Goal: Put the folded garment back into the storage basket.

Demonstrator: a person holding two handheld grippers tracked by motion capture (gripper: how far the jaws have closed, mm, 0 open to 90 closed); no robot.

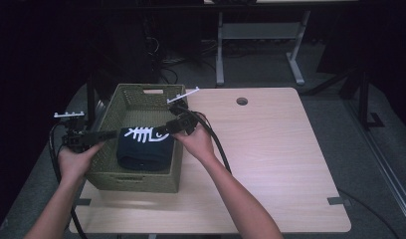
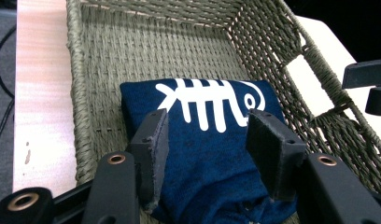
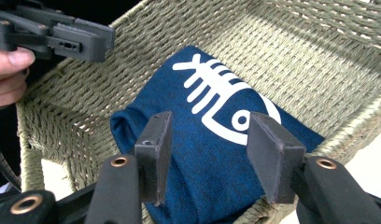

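Over by the left edge of the pale wooden table [image 1: 270,164] sits an olive-green woven rectangular basket [image 1: 122,102], and inside it, toward the near end, lies a folded navy blue cloth with a white fish-skeleton print [image 1: 144,147]. It rests flat on the basket floor, print facing up

Both tools reach in from opposite sides. The left gripper [image 2: 207,149] comes over the basket's left wall with its jaws spread apart, hovering above the cloth, one pad [image 2: 153,154] over each side of the bundle, nothing pinched. The right gripper [image 3: 209,154] comes over the right wall, jaws also wide apart above the cloth and holding nothing; the left one's black jaw shows past the far wall in its view

What could go sideways, as far as I can guess:
- if the cloth is meant to come out, a pinch on just the top layer would probably let the fold fall open as it rises
- the two tools are near each other over one small bundle, so they could knock together
- the walls are tall, so a low pull could drag the cloth against the weave or shove the basket, which sits right at the table's left edge and looks light enough to slide
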